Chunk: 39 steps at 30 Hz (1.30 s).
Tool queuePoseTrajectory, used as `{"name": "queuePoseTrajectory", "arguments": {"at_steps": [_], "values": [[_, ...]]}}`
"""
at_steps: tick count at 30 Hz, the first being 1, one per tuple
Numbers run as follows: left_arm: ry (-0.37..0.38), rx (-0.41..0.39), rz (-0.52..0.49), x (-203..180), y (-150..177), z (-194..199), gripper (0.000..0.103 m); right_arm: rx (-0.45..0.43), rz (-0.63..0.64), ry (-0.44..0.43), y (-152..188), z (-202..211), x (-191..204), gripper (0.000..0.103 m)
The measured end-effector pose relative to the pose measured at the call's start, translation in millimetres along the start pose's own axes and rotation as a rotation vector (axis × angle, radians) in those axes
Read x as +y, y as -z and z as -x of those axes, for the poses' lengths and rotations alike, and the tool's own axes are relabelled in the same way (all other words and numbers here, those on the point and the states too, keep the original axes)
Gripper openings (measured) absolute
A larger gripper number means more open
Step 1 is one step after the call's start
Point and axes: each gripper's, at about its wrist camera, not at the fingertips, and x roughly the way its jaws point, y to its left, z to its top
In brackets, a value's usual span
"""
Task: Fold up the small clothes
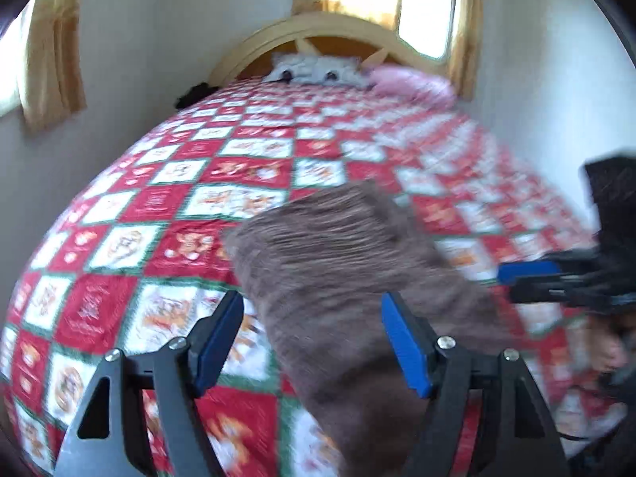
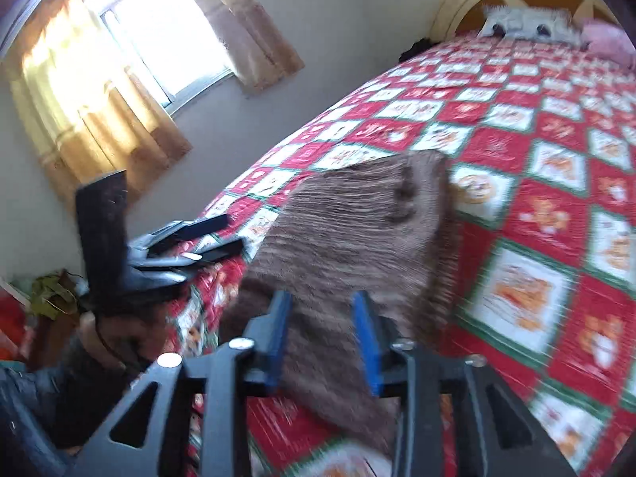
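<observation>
A brown knitted garment (image 1: 338,262) lies on the red, white and green quilt (image 1: 167,198) near the bed's front edge. It also shows in the right wrist view (image 2: 349,230). My left gripper (image 1: 314,334) is open, its blue pads wide apart above the garment's near end. My right gripper (image 2: 322,338) is open, its pads apart on either side of the cloth's near part. The right gripper shows at the right of the left wrist view (image 1: 528,282). The left gripper shows at the left of the right wrist view (image 2: 222,234). The frames are blurred.
The bed has a yellow arched headboard (image 1: 318,31), a grey pillow (image 1: 314,67) and a pink pillow (image 1: 413,83) at the far end. Windows with yellow curtains (image 2: 99,111) stand on the left wall. Clutter lies on the floor (image 2: 47,298) left of the bed.
</observation>
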Motion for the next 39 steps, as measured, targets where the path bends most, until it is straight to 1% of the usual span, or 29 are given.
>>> {"name": "queuePoseTrajectory", "arguments": {"at_steps": [1,3,4,5,6,7,9,10,11,13,15,17,18,20,23,26,28,30,33,35,37,39], "values": [[-0.019,0.029,-0.002,1.1,0.4,-13.4,0.074,0.035,-0.019,0.020,-1.9,-16.6,-5.4,0.040],[-0.013,0.080,0.025,13.3,9.0,-32.3,0.075,0.087,-0.089,0.071,1.1,-35.7,-25.5,0.040],[-0.010,0.095,0.037,16.5,13.0,-37.5,0.078,0.101,-0.118,0.068,5.3,-40.5,-34.4,0.038],[0.000,0.110,0.050,20.2,18.1,-42.5,0.080,0.091,-0.137,0.031,10.2,-40.3,-41.3,0.037],[0.009,0.115,0.065,24.6,23.2,-45.1,0.086,0.081,-0.146,0.010,14.0,-38.9,-44.8,0.036],[0.018,0.116,0.088,29.0,27.7,-49.1,0.092,0.081,-0.153,-0.007,16.0,-37.6,-46.9,0.036],[0.030,0.108,0.124,33.6,33.0,-53.0,0.096,0.082,-0.125,-0.011,20.6,-37.1,-43.4,0.036],[0.027,0.104,0.132,33.0,33.2,-53.1,0.100,0.076,-0.104,-0.008,22.6,-37.2,-41.5,0.036],[0.017,0.097,0.140,31.8,35.3,-49.8,0.102,0.065,-0.090,-0.005,25.0,-36.4,-39.3,0.036],[0.003,0.076,0.140,31.0,37.2,-47.8,0.103,0.037,-0.053,0.006,32.2,-34.0,-34.5,0.036],[-0.007,0.070,0.148,30.3,36.7,-44.7,0.103,0.008,-0.034,0.013,32.6,-37.0,-33.5,0.036],[-0.036,0.066,0.145,25.4,37.8,-37.8,0.103,-0.008,-0.050,0.016,34.5,-34.9,-33.4,0.036],[-0.048,0.064,0.145,22.8,38.2,-33.6,0.103,-0.012,-0.065,0.017,36.0,-33.4,-35.0,0.038],[-0.058,0.057,0.141,18.3,38.4,-21.7,0.103,-0.013,-0.083,0.024,40.7,-27.8,-34.1,0.038],[-0.046,0.030,0.136,13.2,40.7,-2.9,0.103,-0.020,-0.077,0.077,46.1,-20.4,-26.6,0.038],[-0.044,0.009,0.127,7.5,43.7,16.6,0.103,-0.035,-0.080,0.176,50.6,-7.4,-14.2,0.040],[-0.041,-0.020,0.109,1.4,44.8,35.4,0.103,-0.100,-0.068,0.248,53.8,13.5,0.4,0.048],[-0.041,-0.050,0.091,-3.4,43.6,50.2,0.103,-0.175,-0.051,0.320,54.6,33.7,18.2,0.052],[-0.036,-0.118,0.060,-13.6,40.6,79.9,0.103,-0.268,-0.017,0.379,57.1,62.1,43.0,0.061],[-0.028,-0.156,0.050,-18.5,38.3,94.2,0.103,-0.318,0.013,0.421,60.8,79.4,62.6,0.061],[-0.021,-0.199,0.035,-24.8,35.4,110.2,0.103,-0.341,0.039,0.448,61.5,88.4,76.4,0.061],[-0.017,-0.226,0.021,-31.1,34.2,121.5,0.103,-0.358,0.062,0.461,62.4,95.8,88.7,0.062]]}}
